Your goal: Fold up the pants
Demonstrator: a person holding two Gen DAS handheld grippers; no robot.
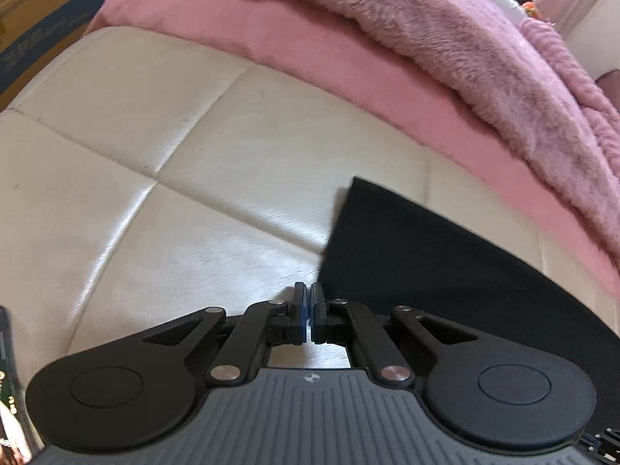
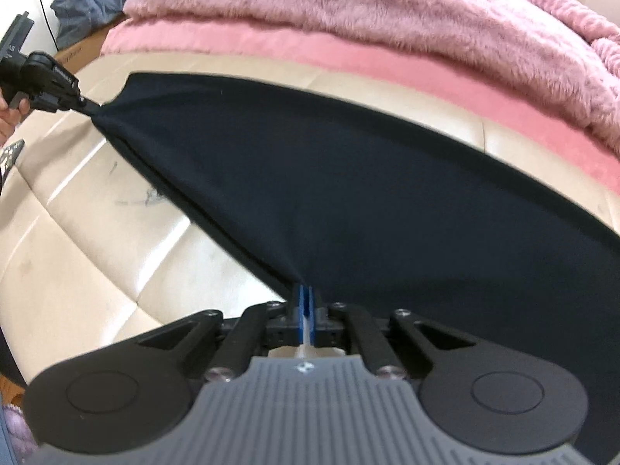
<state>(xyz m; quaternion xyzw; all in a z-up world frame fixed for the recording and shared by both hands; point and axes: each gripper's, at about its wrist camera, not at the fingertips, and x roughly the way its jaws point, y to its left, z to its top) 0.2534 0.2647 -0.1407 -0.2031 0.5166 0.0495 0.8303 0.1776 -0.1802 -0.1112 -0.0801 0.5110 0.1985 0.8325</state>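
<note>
here, near to far
right gripper [image 2: 306, 304]: clamped on the near edge of the black pants [image 2: 329, 178]
left gripper [image 1: 309, 302]: pinching the pants' left corner
pants: stretched between both grippers over the cream cushion [image 1: 155, 147]
beyond: pink sheet [image 2: 348, 62], furry blanket [image 2: 348, 4]

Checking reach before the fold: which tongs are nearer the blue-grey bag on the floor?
Left. The left tongs pinch the black pants at the corner below the bag; the right tongs grip the near edge, farther away.
</note>
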